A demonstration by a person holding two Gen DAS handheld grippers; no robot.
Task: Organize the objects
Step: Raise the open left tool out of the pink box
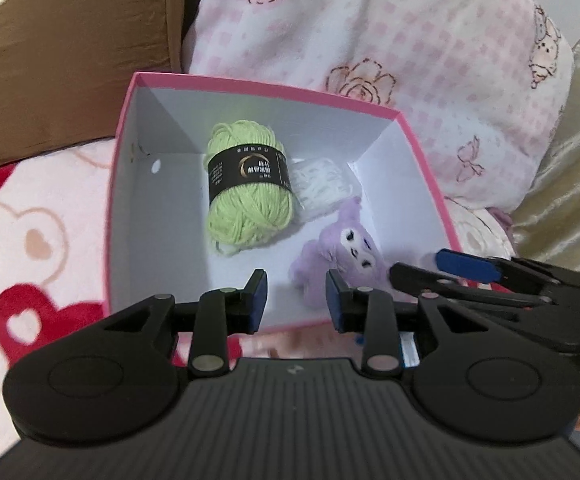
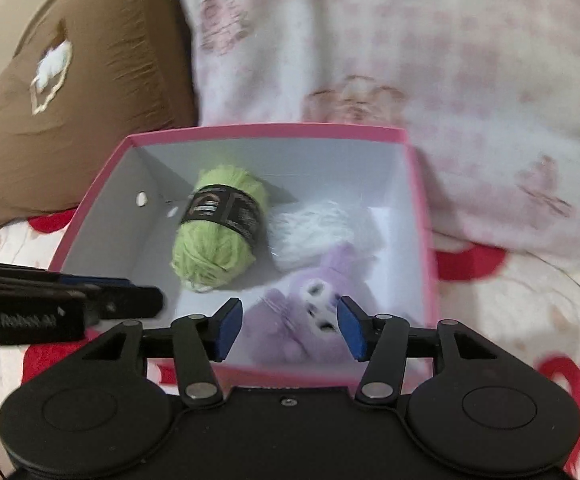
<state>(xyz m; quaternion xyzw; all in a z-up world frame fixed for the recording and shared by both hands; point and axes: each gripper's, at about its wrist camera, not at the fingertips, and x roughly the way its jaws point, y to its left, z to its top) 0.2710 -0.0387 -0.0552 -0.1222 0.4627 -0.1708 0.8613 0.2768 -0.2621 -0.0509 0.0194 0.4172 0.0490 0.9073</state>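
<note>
**Spotter:** What's the layout, left to right?

**Me:** In my left wrist view, the pink cardboard box with white inner walls [image 1: 130,200] fills the centre. Left of centre inside it lies the light-green skein of yarn with a black paper band [image 1: 248,184], long axis running from top to bottom of the frame. Just right of it sits the white bundle of yarn [image 1: 322,186], touching the skein. Lower right is the fluffy lilac plush toy with a white face [image 1: 342,252], right beyond my left gripper [image 1: 296,300].

**Spotter:** Tongs?

**Me:** The left one's fingers stand a little apart, nothing between them. The right gripper [image 2: 288,328] is wider apart, also empty; the plush shows in the gap but lies below on the box floor, and I judge the pads clear of it.

**Spotter:** Which hand is nearer?

**Me:** I'd say the right one: in its view the plush is dead ahead, bottom centre. All three things are in the box, which rests on the pink fleece blanket with red hearts [image 1: 30,240].
</note>
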